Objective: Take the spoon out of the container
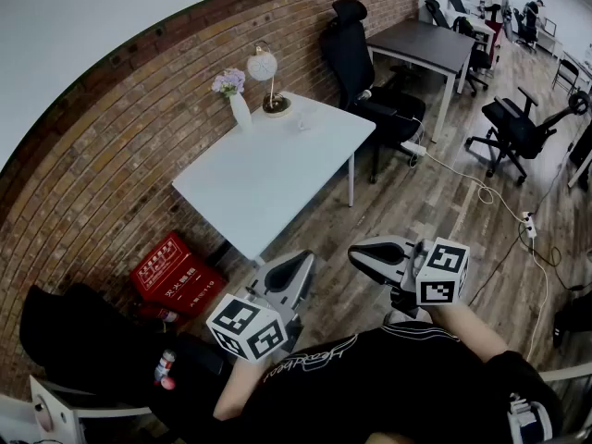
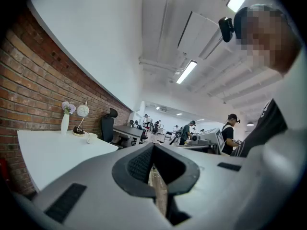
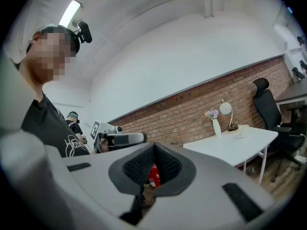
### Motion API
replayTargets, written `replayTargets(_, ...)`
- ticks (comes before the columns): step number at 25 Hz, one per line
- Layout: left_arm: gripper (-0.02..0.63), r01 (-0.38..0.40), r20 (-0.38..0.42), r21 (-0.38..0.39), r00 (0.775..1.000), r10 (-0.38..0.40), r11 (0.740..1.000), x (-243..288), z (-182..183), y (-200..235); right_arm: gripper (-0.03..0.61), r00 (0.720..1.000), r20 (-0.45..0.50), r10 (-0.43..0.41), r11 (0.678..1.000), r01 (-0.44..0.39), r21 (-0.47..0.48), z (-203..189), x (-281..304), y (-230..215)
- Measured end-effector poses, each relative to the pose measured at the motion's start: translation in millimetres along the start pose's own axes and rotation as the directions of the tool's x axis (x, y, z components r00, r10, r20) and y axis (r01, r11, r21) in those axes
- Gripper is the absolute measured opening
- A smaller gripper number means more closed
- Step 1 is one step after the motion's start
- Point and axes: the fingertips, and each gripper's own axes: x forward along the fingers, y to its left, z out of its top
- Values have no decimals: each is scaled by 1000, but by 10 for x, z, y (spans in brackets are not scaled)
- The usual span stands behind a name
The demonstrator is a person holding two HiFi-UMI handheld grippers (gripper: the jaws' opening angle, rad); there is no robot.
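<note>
Head view: grey left gripper [image 1: 303,265] near smooth white table [image 1: 277,169].

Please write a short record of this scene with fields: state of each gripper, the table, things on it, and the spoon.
left gripper: shut, empty, held near the body
right gripper: shut, empty, held near the body
table: white, by the brick wall, apart from both grippers
on table: vase with flowers, lamp, cup, all at the far end
spoon: not visible
floor: red box beside the table
</note>
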Motion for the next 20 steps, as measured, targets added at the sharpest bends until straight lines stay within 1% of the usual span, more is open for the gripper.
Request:
replayTargets(5,5,8,-1,-23,1000,-8,1000,49,-53,92,-3,1000,4,4,1000,-4,24,-59,17,-71)
replayTargets(7,5,12,-2,-38,1000,-12,999,89,-80,131,-3,1000,8,9,1000,-9,18,-66,3,-86)
replayTargets(9,4,17,1,-53,1000,-17,998,145,-101,181,-3,1000,9,-5,1000,5,14,-76,-10,-163)
replayTargets(12,5,36,8,-82,999,-36,996,253,-129,256,-3,999,30,-16,998,14,61,-83,-11,-340)
replayTargets(14,5,37,-1,-93,999,-38,995,347,-160,315,-3,999,36,-24,996,21,82,-95,-6,-476)
replayTargets(17,5,20,-23,-82,999,-22,996,510,-185,450,-3,999,39,-28,995,24,97,-89,37,-709)
replayTargets(20,5,34,-22,-83,999,-36,996,692,-174,587,-3,999,46,-22,993,16,114,-69,120,-984)
